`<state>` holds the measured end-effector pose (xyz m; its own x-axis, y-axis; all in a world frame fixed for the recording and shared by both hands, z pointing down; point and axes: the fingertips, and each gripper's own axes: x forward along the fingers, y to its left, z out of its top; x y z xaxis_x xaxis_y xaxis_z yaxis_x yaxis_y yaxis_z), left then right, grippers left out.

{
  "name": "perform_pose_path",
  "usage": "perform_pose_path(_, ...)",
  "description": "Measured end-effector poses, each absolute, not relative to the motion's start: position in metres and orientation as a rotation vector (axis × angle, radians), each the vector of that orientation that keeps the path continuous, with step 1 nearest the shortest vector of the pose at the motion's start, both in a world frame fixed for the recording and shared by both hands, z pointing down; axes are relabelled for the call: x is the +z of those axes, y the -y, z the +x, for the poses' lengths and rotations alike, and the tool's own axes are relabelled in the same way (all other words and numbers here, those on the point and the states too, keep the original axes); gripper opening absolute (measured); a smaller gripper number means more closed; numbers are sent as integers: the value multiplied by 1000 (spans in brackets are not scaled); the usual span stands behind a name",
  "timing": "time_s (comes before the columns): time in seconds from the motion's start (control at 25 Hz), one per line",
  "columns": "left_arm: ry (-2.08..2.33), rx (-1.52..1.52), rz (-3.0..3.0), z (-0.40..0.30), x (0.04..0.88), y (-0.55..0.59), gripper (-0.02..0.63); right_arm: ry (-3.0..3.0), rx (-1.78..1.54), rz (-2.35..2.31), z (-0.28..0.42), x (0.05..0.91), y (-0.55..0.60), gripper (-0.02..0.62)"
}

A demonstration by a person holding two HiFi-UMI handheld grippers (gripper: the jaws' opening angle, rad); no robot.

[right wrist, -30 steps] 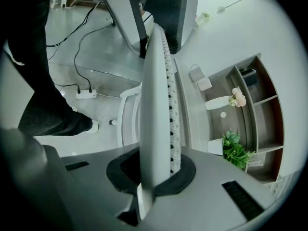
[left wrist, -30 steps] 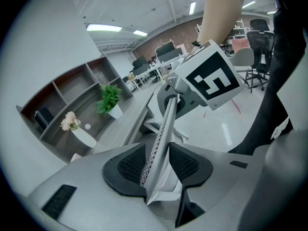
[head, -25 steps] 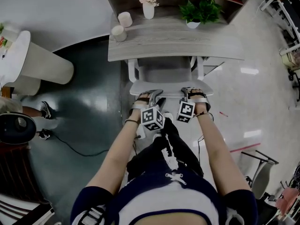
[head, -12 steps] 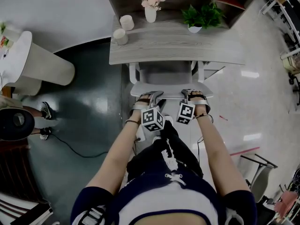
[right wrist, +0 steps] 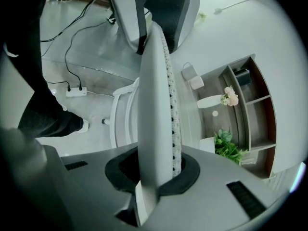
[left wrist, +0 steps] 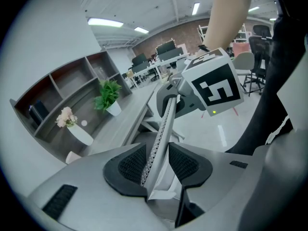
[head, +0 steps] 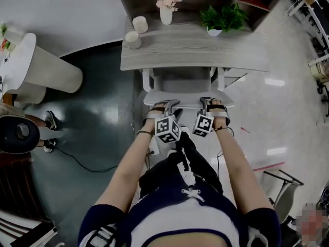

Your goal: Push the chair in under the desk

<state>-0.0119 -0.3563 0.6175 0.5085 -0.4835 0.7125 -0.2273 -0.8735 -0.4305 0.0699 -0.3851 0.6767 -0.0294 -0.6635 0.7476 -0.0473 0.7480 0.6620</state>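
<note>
White chair back [head: 187, 98]: clamped in left hand-held gripper [head: 168, 105] and right hand-held gripper [head: 208, 102].
Push direction: far, under table [head: 195, 50].

The grey wood-grain counter [head: 241, 53] is carrying a white cylinder [head: 139, 24] and a second white cylinder [head: 133, 39] at its left end, with a vase of pink flowers [head: 166, 13] and a potted green plant [head: 221, 15] standing further back.

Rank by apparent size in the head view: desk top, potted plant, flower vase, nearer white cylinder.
1. desk top
2. potted plant
3. flower vase
4. nearer white cylinder
Plant over vase is a close call.
</note>
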Motion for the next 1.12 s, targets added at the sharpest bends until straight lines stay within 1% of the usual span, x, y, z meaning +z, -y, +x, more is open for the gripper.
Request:
perform_pose_path(0.08, -586, -1331, -2519, -13, 617, 356, 153, 1547, -528, 640, 69, 670, 385, 28)
perform_pose_path(0.16, -582, -1363, -2563, -14, 618, 355, 153, 1572, -518, 670, 68, 661, 383, 85)
perform_pose_path(0.24, -585, -1379, -2590, -15, 616, 355, 153, 1594, -506, 648, 69, 656, 374, 114)
perform_pose_path(0.36, -602, -1362, -2610, -18, 608, 354, 153, 1633, -512, 640, 68, 643, 361, 120)
perform_pose_path(0.48, -657, -1282, -2663, -19, 592, 353, 148, 1736, -431, 722, 61, 621, 350, 120)
perform_pose_path(0.6, -766, -1150, -2772, -17, 570, 350, 113, 1864, -333, 840, 50, 595, 340, 117)
perform_pose_path(0.72, -841, -1060, -2867, -17, 557, 344, 98, 1987, -294, 951, 35, 564, 334, 67)
perform_pose_path(0.8, -870, -1023, -2912, -18, 551, 338, 93, 2059, -275, 1008, 24, 542, 328, 44)
perform_pose_path(0.88, -915, -958, -2955, -20, 541, 333, 74, 2130, -221, 1058, 14, 524, 321, 31)
perform_pose_path(1.0, -1006, -765, -3066, -22, 514, 326, 41, 2250, -20, 1136, 4, 504, 312, 16)
perform_pose_path(1.12, -1130, -489, -3214, -25, 487, 318, 18, 2368, 239, 1242, 1, 490, 307, 11)
